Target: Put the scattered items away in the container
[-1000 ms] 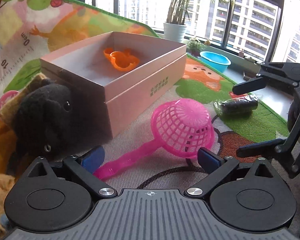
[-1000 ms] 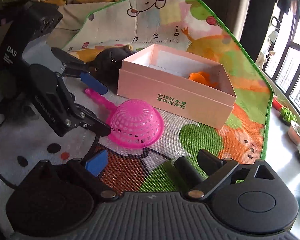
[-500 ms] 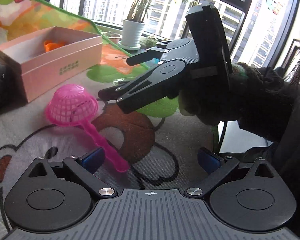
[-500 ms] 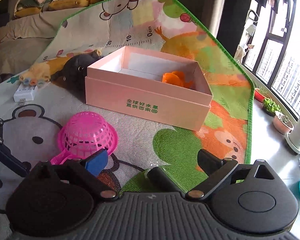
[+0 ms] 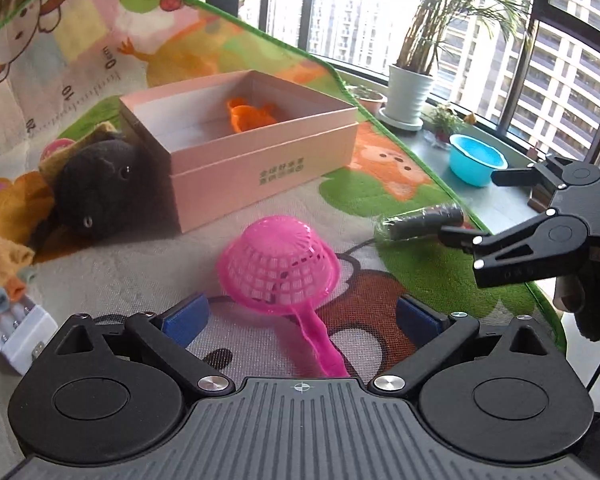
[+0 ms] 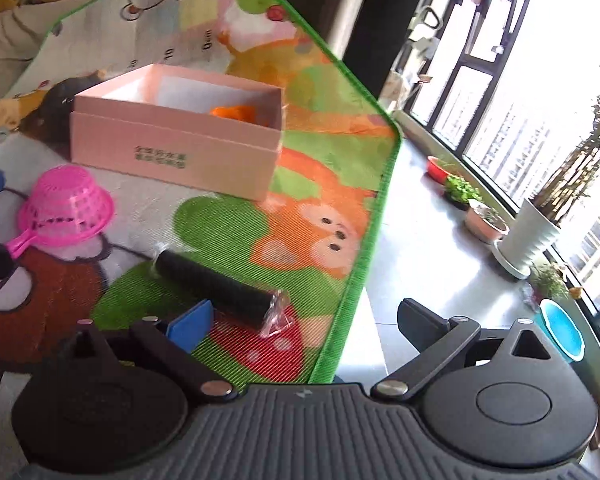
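box: the open pink cardboard box (image 5: 260, 168) sits on the colourful cartoon play mat (image 5: 400, 200). it has green letters on its side.
in the box: one orange plastic toy (image 5: 252, 116) lies in the far corner of the box.
scoop: the pink plastic net scoop with a long handle (image 5: 278, 266) lies upside down on the mat, in front of the box. its handle points toward the left tongs.
roll: the black roll in clear wrap (image 6: 216, 286) lies on the green part of the mat, near the mat's edge, well apart from the box.
plush: the dark fluffy stuffed animal (image 5: 96, 188) lies right beside the left end of the box.
white thing: a small white plastic block (image 5: 18, 328) lies on the mat at the far left.
left tongs: the left tongs (image 5: 300, 316) are spread wide and grasp nothing. the scoop handle lies between the two blue tips.
right tongs: the right tongs (image 6: 304, 320) are spread wide and grasp nothing. the blue tip is just beside the near end of the roll.
window side: a blue plastic bowl (image 5: 476, 160) and a white pot with a tall green plant (image 5: 410, 88) stand on the grey floor by the window.
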### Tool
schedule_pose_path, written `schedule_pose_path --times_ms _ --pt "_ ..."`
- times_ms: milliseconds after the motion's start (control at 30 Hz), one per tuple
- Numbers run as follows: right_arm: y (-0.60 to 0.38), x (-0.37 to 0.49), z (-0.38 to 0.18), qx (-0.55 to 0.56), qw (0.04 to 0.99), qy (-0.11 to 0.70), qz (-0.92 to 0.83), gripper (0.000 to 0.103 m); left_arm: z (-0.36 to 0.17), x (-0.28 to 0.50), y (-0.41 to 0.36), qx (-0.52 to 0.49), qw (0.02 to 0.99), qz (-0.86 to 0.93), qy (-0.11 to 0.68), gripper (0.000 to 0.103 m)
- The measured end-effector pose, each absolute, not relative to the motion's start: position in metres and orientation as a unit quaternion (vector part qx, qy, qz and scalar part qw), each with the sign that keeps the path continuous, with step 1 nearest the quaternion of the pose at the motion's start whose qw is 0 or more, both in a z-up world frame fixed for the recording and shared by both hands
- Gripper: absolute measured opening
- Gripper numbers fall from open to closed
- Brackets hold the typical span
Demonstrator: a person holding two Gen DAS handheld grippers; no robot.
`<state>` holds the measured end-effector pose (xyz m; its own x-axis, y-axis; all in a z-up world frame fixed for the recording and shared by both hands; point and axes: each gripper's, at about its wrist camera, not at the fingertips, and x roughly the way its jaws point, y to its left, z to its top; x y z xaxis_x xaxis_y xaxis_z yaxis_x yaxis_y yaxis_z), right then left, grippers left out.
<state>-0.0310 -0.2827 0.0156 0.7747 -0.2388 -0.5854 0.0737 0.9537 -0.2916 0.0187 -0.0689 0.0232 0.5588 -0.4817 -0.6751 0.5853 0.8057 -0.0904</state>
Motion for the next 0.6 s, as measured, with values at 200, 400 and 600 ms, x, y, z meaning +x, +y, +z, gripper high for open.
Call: schedule_pose_path --times_ms 200,400,600 --pt "-0.279 -0.027 0.022 -0.074 0.948 0.303 -0.068 0.099 0.019 0.018 -0.066 0.047 0.886 -0.297 0.354 0.103" --pt "-0.272 -0.009 0.015 -0.043 0.939 0.34 -0.027 0.101 0.015 0.017 -0.067 0.042 0.888 -0.291 0.354 0.103" --pt "-0.268 0.0 0.008 -0.042 0.935 0.353 -0.014 0.09 0.011 0.024 -0.075 0.04 0.894 -0.271 0.353 0.103"
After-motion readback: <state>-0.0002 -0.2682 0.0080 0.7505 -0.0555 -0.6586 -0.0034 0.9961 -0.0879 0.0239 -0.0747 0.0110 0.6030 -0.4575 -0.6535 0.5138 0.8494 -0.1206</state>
